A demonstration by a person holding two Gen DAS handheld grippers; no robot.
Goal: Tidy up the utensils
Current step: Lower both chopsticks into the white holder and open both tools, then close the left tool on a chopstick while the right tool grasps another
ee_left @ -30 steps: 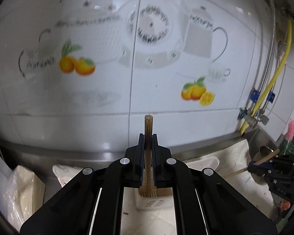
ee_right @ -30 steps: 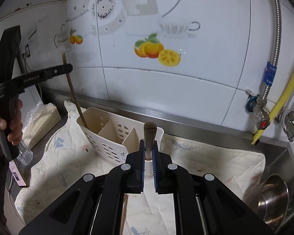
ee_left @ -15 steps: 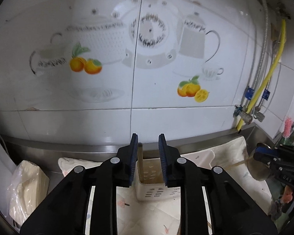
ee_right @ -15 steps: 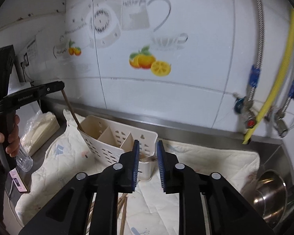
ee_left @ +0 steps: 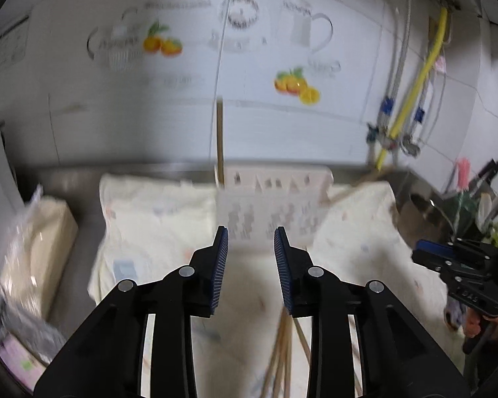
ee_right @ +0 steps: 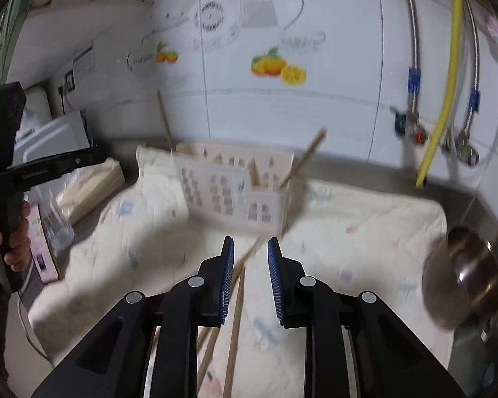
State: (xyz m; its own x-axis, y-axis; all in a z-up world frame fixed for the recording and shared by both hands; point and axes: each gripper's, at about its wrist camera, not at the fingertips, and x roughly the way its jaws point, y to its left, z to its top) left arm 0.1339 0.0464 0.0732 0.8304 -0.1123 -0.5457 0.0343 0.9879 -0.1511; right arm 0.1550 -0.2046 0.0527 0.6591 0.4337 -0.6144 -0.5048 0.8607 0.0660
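Note:
A white slotted caddy (ee_left: 272,205) (ee_right: 232,182) stands on a cream cloth (ee_left: 156,219) by the tiled wall. One wooden chopstick (ee_left: 219,139) (ee_right: 164,116) stands upright at its left end. Another chopstick (ee_right: 307,152) (ee_left: 355,187) leans out of its right end. My left gripper (ee_left: 250,265) hangs in front of the caddy, its jaws opening with nothing between them. My right gripper (ee_right: 250,275) is also open and holds nothing. Several loose chopsticks (ee_left: 282,358) (ee_right: 235,315) lie on the cloth under both grippers.
A bag of cream sheets (ee_left: 33,252) and a pink box (ee_right: 41,248) lie at the left. A steel bowl (ee_right: 461,285) sits at the right, below a yellow hose (ee_right: 448,76) and valves. A hand (ee_right: 13,242) holds the left gripper's handle.
Both grippers let go of the chopsticks they held, which now stand in the caddy. Both have opened, pulled back and dropped lower over the cloth.

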